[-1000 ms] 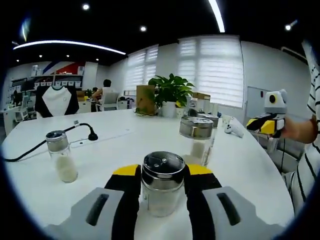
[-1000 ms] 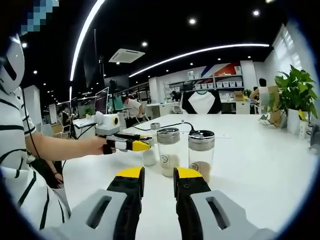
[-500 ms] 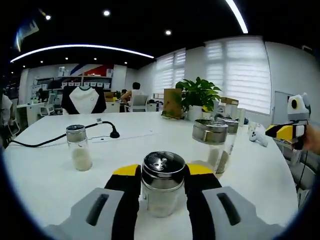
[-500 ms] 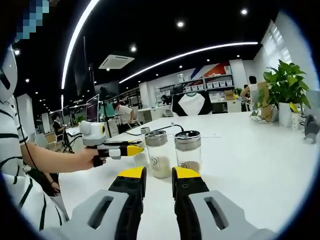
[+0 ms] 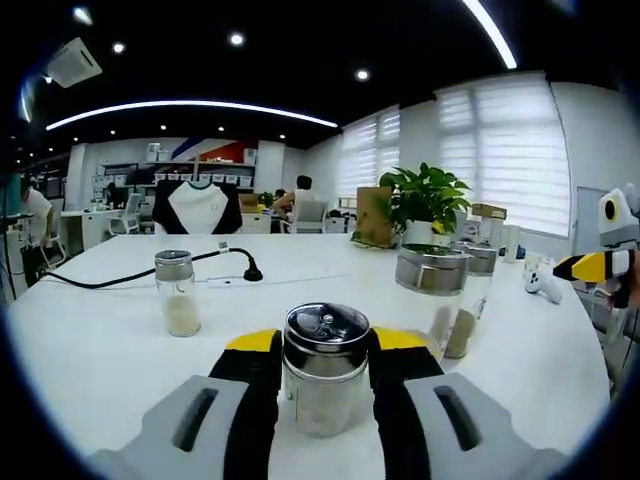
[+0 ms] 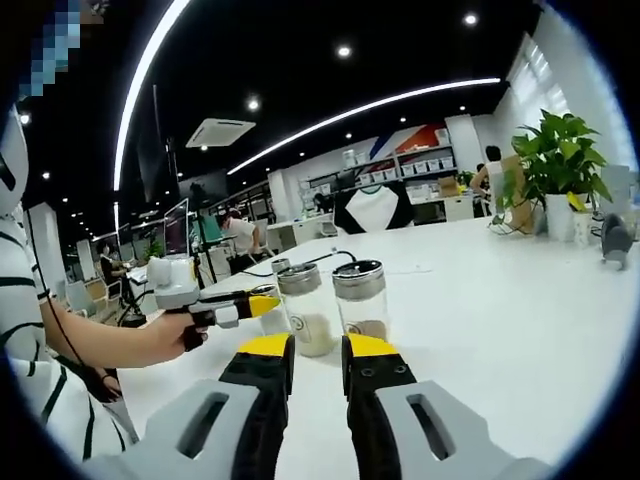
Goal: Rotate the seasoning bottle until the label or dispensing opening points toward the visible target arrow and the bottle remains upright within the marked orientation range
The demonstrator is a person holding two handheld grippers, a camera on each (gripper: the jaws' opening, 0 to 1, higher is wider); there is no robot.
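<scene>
A glass seasoning bottle (image 5: 324, 375) with a steel shaker lid stands upright on the white table (image 5: 100, 370), and my left gripper (image 5: 325, 342) is shut on it, one yellow-tipped jaw on each side. Pale powder fills its lower part. No arrow or label is visible on it. In the right gripper view, a hand holds the left gripper (image 6: 238, 308) just left of two standing bottles (image 6: 304, 308) (image 6: 361, 300). My right gripper (image 6: 316, 350) hovers low over the table, shut with nothing between its jaws. It also shows at the left gripper view's right edge as the right gripper (image 5: 600, 265).
A third bottle (image 5: 177, 292) stands at the left, and two taller lidded bottles (image 5: 432, 292) (image 5: 472, 290) at the right. A black cable (image 5: 150, 268) crosses the far table. A potted plant (image 5: 425, 200) and boxes stand at the back. A striped sleeve (image 6: 40, 330) is at the left.
The left gripper view has swung, so the standing bottles have shifted rightward in it; the held bottle stays between the jaws. In the right gripper view the left gripper sits lower and further left.
</scene>
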